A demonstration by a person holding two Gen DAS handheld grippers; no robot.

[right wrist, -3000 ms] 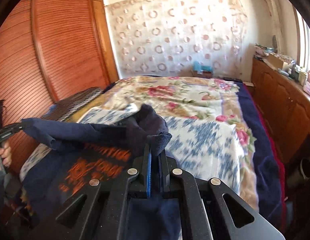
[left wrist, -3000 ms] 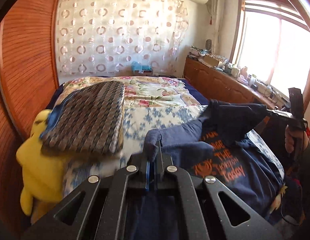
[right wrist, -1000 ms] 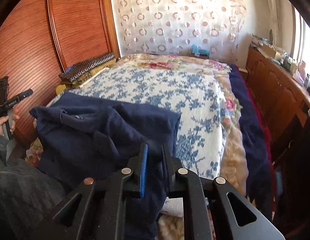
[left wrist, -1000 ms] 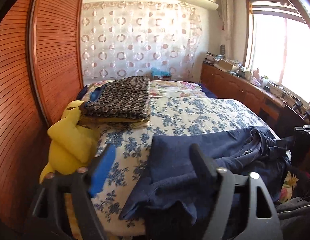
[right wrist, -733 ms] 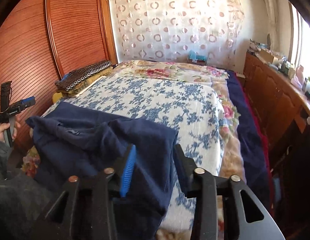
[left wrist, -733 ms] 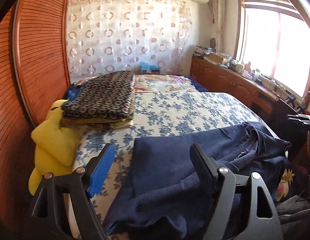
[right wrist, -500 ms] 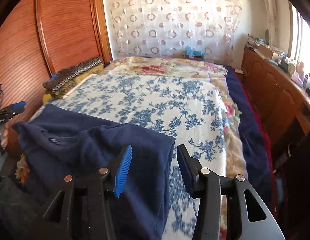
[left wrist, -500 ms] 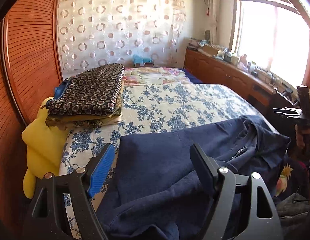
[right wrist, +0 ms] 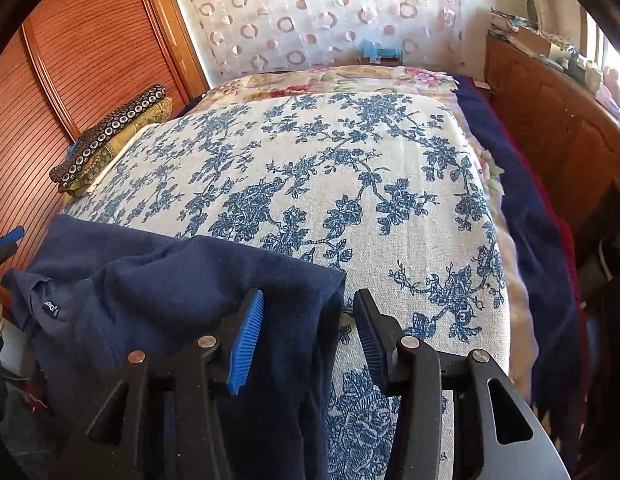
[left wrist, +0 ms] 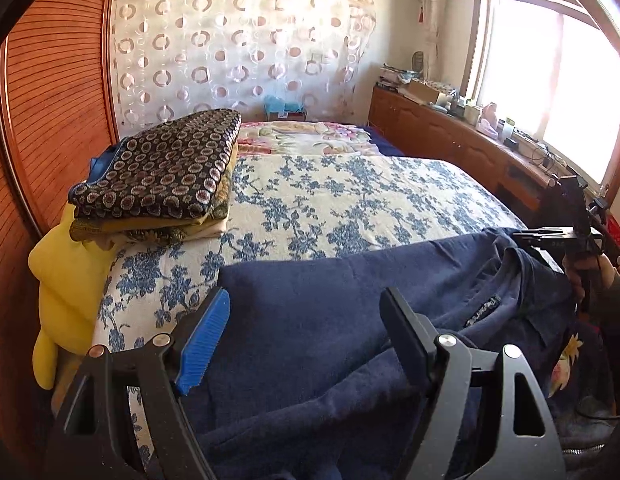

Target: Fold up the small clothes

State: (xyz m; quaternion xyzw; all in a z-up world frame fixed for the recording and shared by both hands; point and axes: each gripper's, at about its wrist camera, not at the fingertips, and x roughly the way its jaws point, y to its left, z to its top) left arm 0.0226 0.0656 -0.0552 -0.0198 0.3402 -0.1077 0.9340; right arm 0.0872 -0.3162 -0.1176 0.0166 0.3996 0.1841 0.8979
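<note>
A navy blue shirt (left wrist: 330, 320) lies back side up across the near edge of the bed, its collar and label to the right in the left wrist view; part of it hangs over the edge. It also shows in the right wrist view (right wrist: 170, 280) with its label at the left. My left gripper (left wrist: 306, 316) is open just above the shirt's left part, holding nothing. My right gripper (right wrist: 308, 316) is open over the shirt's right corner, holding nothing. The right gripper shows at the far right of the left wrist view (left wrist: 570, 232).
The bed has a blue floral cover (right wrist: 350, 168). A stack of folded clothes (left wrist: 162, 168) sits at the bed's left side on a yellow plush (left wrist: 66, 280). A wooden wardrobe (left wrist: 50, 100) is on the left, a wooden cabinet (left wrist: 450, 136) on the right.
Both grippers held the shirt 3 s ago, then laid it on the bed and opened. Since half a second ago both have moved slightly forward and lower over the shirt.
</note>
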